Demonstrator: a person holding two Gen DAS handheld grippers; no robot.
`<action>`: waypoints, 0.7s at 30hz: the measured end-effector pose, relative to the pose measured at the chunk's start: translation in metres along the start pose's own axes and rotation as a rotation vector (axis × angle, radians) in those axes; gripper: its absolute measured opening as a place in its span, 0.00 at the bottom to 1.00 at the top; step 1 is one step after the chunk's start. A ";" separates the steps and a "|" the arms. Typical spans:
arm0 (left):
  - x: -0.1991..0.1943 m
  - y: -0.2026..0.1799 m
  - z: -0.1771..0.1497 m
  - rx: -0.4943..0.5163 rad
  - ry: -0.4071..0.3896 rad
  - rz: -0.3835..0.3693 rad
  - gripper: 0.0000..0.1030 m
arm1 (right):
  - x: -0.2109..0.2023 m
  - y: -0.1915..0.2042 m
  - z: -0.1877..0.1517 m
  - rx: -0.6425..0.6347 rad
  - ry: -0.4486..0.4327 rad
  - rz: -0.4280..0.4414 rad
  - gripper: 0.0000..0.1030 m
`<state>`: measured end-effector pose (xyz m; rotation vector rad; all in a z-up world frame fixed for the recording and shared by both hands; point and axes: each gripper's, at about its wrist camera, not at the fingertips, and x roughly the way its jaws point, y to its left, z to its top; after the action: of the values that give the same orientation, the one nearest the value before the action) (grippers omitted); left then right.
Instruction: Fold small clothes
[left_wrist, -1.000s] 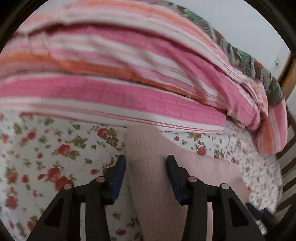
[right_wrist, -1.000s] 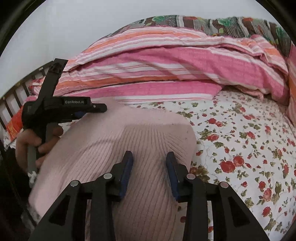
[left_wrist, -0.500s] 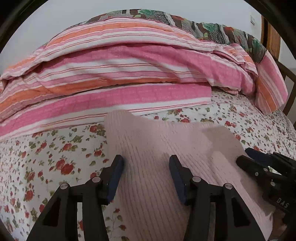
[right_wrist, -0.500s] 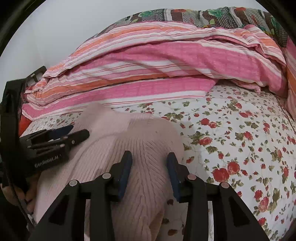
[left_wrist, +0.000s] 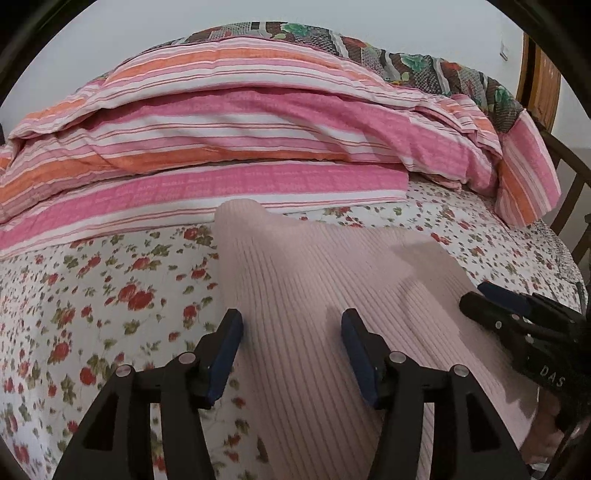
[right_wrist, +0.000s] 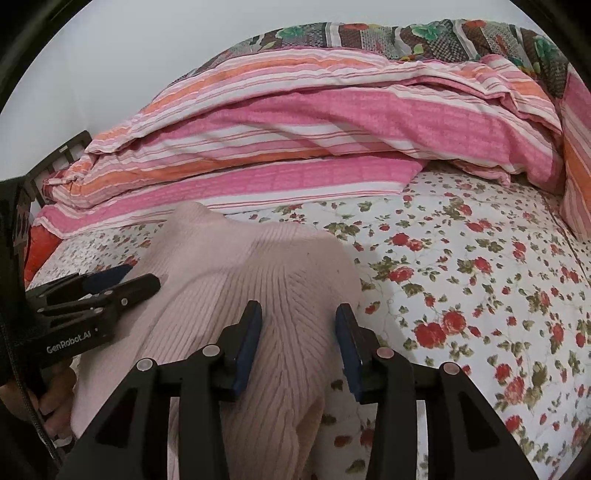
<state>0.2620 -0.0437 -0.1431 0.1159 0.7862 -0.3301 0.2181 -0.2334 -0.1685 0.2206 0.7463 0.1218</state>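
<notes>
A pale pink ribbed knit garment (left_wrist: 317, 280) lies on the floral bedsheet (left_wrist: 92, 295), running from the near edge toward the quilt. My left gripper (left_wrist: 291, 332) is open, its jaws straddling the garment's left part just above it. My right gripper (right_wrist: 298, 325) is open too, jaws apart over the garment's (right_wrist: 236, 273) bunched right side. The right gripper also shows at the left wrist view's right edge (left_wrist: 517, 317); the left one shows at the right wrist view's left (right_wrist: 99, 291). Neither grips cloth.
A folded pink, orange and white striped quilt (left_wrist: 229, 136) lies piled across the far side of the bed (right_wrist: 314, 122). A wooden bed frame (left_wrist: 569, 192) rises at the right. Floral sheet (right_wrist: 480, 295) extends to the right of the garment.
The left wrist view has pulled back and levelled from close to the quilt. The garment now lies flatter on the sheet. Both grippers stayed open.
</notes>
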 end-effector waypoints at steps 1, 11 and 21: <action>-0.003 0.000 -0.002 -0.003 0.002 -0.010 0.54 | -0.004 0.000 -0.001 -0.001 -0.002 0.004 0.38; -0.036 -0.002 -0.048 -0.018 0.015 -0.143 0.67 | -0.048 -0.005 -0.028 -0.011 0.001 0.090 0.39; -0.045 -0.004 -0.062 -0.070 0.039 -0.153 0.67 | -0.048 0.003 -0.037 0.014 -0.001 0.145 0.11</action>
<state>0.1887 -0.0221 -0.1547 -0.0036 0.8460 -0.4460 0.1580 -0.2341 -0.1628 0.2879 0.7300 0.2547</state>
